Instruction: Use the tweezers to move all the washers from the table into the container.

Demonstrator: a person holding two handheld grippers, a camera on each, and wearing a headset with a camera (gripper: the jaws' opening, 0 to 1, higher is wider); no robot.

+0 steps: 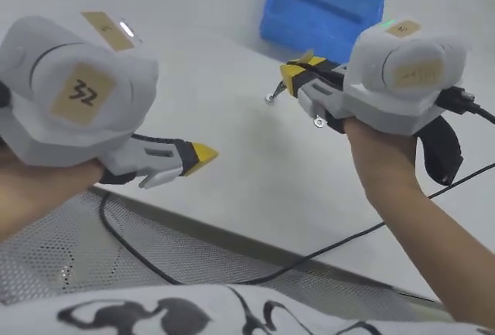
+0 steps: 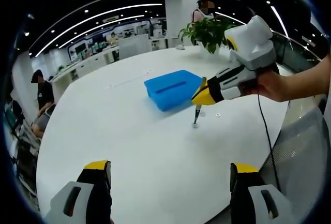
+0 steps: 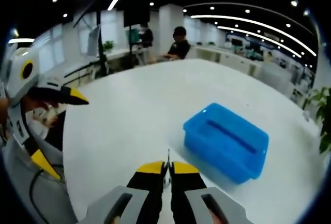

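Head view: right gripper (image 1: 300, 76) has its jaws pressed together on slim metal tweezers (image 1: 278, 92). The tips angle down at the white table (image 1: 232, 126), just in front of the blue rectangular plastic container (image 1: 321, 10). One of the small flat metal washers (image 1: 318, 122) lies on the near side of the container, close to that gripper. Left gripper (image 1: 193, 157) hangs well clear of the container with nothing in it, probably parked so it doesn't block the pick.

Left gripper view: own jaws spread wide, empty. Right gripper (image 2: 204, 93) comes in from the right with the tweezers (image 2: 197, 114) nearly vertical, tip at or just off the table in front of the container (image 2: 173, 89). Two washers (image 2: 217, 114) sit just beside the tip. Can't tell if one is pinched. The steep hold makes sense, since fine points reach a flat ring best from above.

Right gripper view: jaws clamped on the tweezers (image 3: 168, 157), tip poking out forward. Container (image 3: 227, 141) is ahead and to the right with its top open, so the carry looks short. Contents not readable.
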